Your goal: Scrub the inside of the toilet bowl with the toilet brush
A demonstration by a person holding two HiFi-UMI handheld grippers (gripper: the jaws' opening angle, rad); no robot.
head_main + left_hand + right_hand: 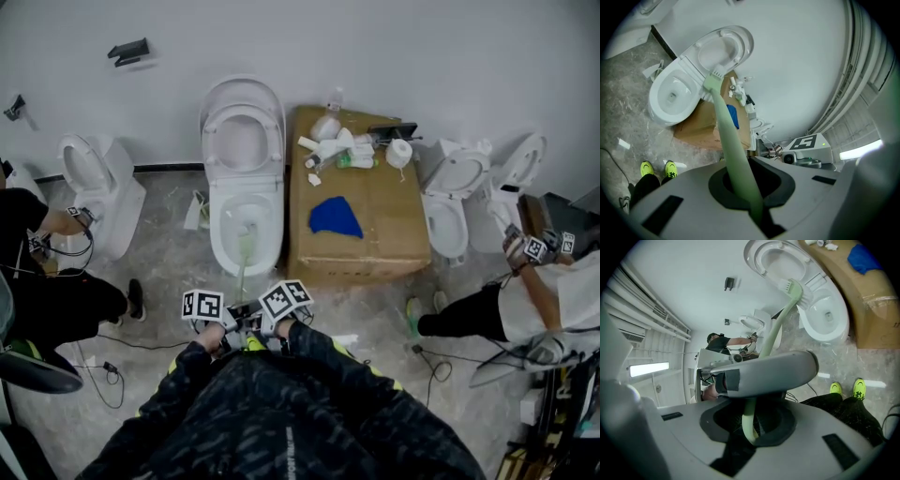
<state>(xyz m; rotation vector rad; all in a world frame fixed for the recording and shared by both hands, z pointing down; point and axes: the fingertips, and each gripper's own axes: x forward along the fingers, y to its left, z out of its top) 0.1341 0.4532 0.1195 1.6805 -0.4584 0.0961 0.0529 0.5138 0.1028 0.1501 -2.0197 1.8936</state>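
Grey marbled floor [159, 272] runs up to a white wall [375, 47], w/ three toilets along the wall edge. Ctr toilet bowl [274, 225] has its seat and lid [242, 122] tipped up against the wall. Pale green toilet brush [243, 267] slants from the person's hands at the near edge of the floor up into that bowl; its white-bristled end sits inside the rim, about mid-bowl in the head view. Left tongs [752, 197] are clamped narrow on the handle, which runs straight out btwn the jaws. Right tongs [750, 427] sit just behind the left ones, closed on the curved butt end of the same handle, so both grip one stick, nearly touching each other. Cardboard box [375, 234] stands just beside the bowl on its right; a blue cloth [335, 217] lies near the box's middle, while bottles [337, 145] and a tissue roll [400, 152] crowd its far edge by the wall. Yellow-green shoes [656, 168] show on the floor below the tongs. Two other people, one [37, 281] at the floor's left edge and one [525, 300] at the right, work at the other toilets.
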